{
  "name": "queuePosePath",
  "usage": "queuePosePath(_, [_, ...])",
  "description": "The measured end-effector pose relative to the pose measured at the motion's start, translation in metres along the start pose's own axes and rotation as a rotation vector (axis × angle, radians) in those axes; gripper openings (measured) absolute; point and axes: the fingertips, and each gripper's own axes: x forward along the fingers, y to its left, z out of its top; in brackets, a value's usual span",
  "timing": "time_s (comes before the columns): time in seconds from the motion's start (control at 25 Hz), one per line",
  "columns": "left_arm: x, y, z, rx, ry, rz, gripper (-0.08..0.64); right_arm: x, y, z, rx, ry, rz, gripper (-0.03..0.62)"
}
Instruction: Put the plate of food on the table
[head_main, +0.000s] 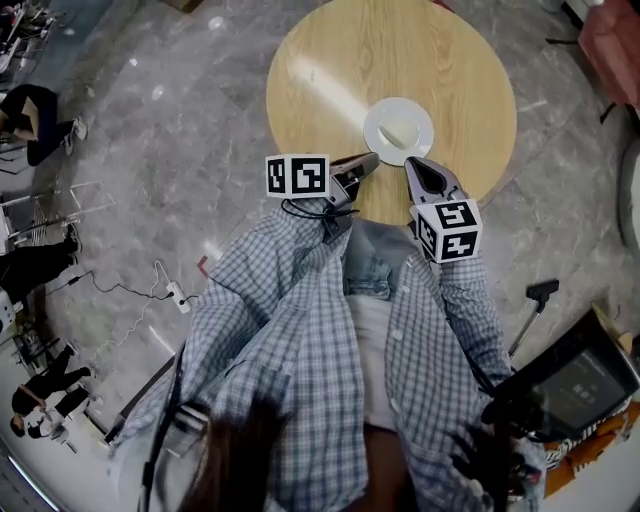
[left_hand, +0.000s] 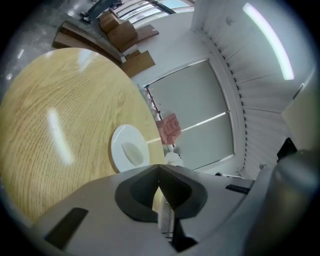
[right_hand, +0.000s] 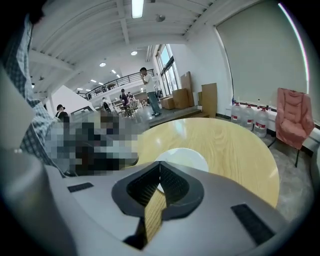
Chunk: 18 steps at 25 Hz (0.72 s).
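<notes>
The left gripper (head_main: 365, 165) is shut tight. Its two jaws touch at the tips and nothing is between them. The right gripper (head_main: 412, 162) is shut too, with its jaws pressed together and nothing in them. Both grippers are held up over the near edge of the round wooden table (head_main: 330, 60), close to each other, and they point toward the plate.

The white plate (head_main: 398, 130) sits flat on the table, near the edge by the person. It is just past the tips of the two grippers, and neither one touches it. A small pale bit of food (head_main: 401, 131) lies in the middle of the plate.

The person wears a blue checked shirt (head_main: 300, 330). A pink chair (right_hand: 292, 117) stands past the far side of the table.
</notes>
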Motion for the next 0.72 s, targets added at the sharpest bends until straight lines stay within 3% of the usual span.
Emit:
queuePosePath(0.4, [-0.018, -0.051, 0.005, 0.305, 0.009, 0.017, 0.008, -0.035, 0.004, 0.031, 0.034, -0.094, -0.02, 0.008])
queuePosePath(0.72, [-0.035, -0.081, 0.017, 0.365, -0.044, -0.022, 0.008, -0.055, -0.008, 0.056, 0.139, -0.188, -0.032, 0.008])
